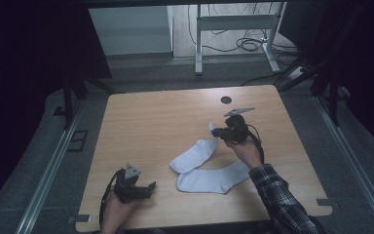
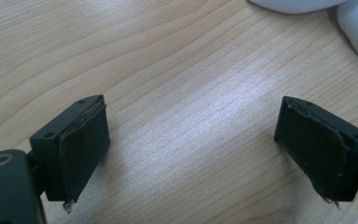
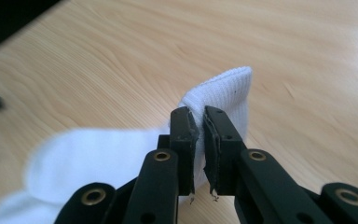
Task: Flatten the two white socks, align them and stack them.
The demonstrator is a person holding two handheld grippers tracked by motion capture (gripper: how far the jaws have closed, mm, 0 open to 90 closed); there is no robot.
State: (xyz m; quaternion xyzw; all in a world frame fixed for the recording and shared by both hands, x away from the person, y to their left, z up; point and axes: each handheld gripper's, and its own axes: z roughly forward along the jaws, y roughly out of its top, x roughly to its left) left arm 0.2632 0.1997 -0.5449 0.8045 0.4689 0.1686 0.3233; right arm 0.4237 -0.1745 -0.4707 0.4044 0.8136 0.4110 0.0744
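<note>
Two white socks on a wooden desk [image 1: 141, 122], both placed here relative to the small dark hole [image 1: 226, 100] near the far edge. Upper sock [image 1: 195, 153] nearer than the hole, its cuff lifted off the wood and clamped between the closed jaws of the right gripper [image 1: 217, 132]; the ribbed cuff [image 3: 228, 95] poking up past the jaw tips. Second sock [image 1: 214, 179] nearer still, flat, its toe end touching the first. Left gripper [image 1: 148, 187] far toward the near-left corner from the hole, jaws wide apart over bare wood, holding nothing, just beside the socks' toe ends [image 2: 354, 23].
</note>
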